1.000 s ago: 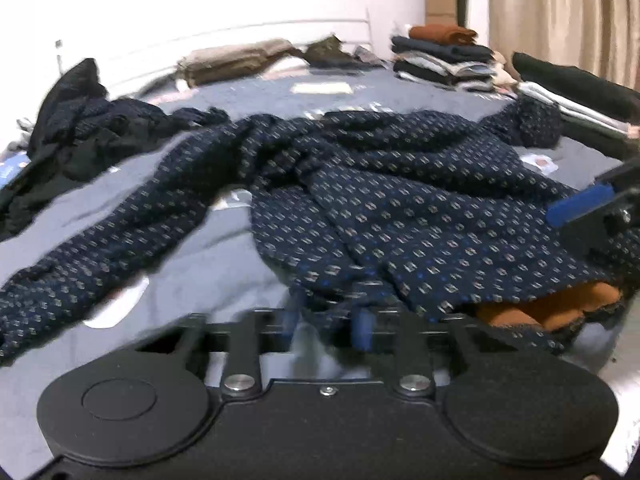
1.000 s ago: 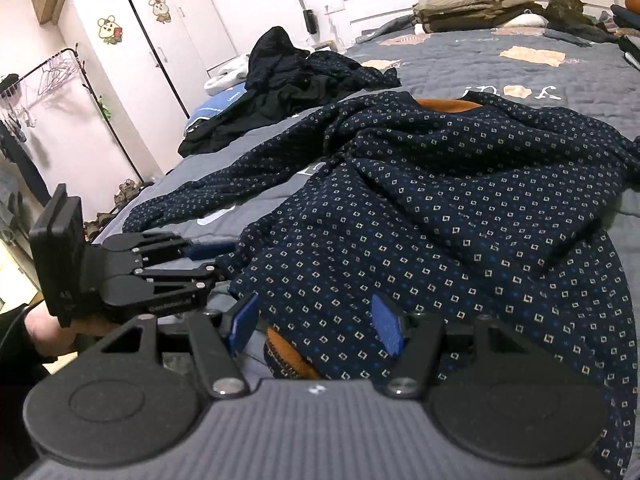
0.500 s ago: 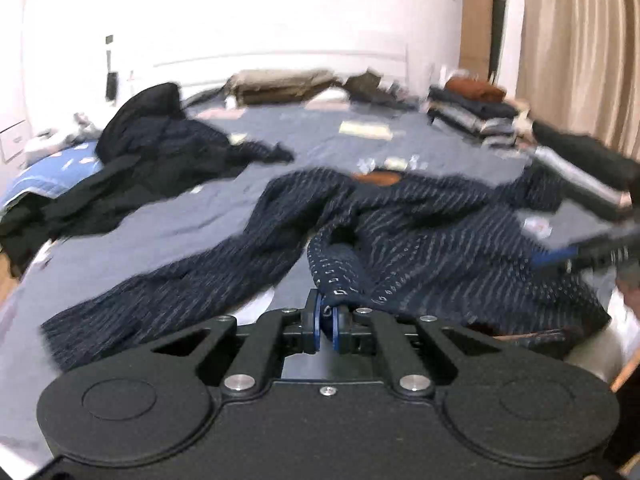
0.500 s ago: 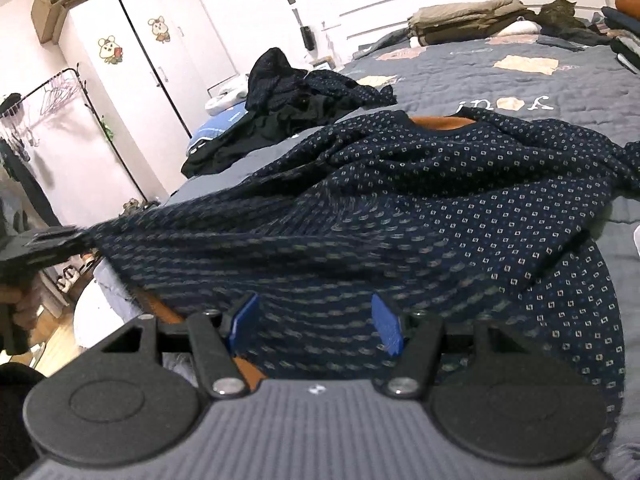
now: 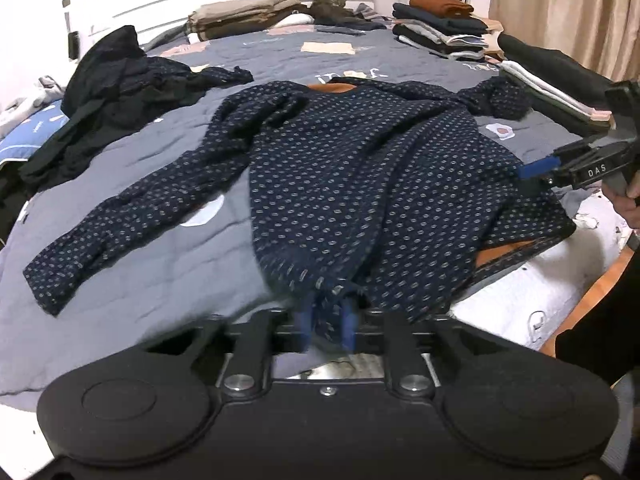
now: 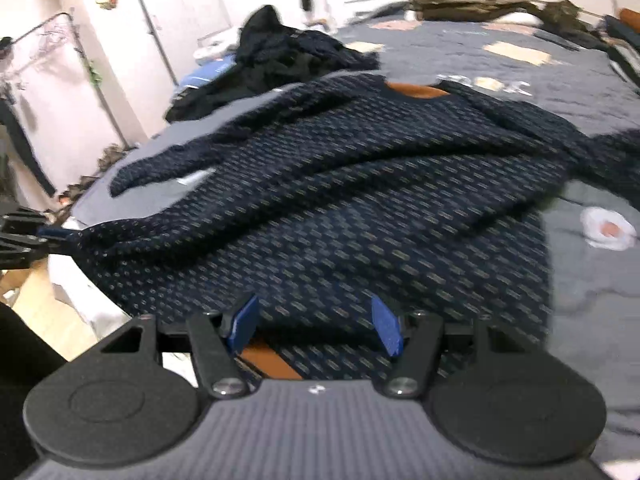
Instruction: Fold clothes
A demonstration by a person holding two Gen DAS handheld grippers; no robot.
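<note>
Grey quilted bed [image 5: 168, 264] carries a patterned sweater [image 5: 340, 184] and clothes piles [image 5: 436, 28].

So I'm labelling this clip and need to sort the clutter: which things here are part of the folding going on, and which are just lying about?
In the job:
- dotted navy sweater, spread on the bed
- left tool, opening, sweater hem between its pads
- right tool, open over the sweater

Lying about:
- dark clothes heap
- folded stacks by the headboard
- cat
- grey quilt

Soft indoor light, motion blur, fisheye
</note>
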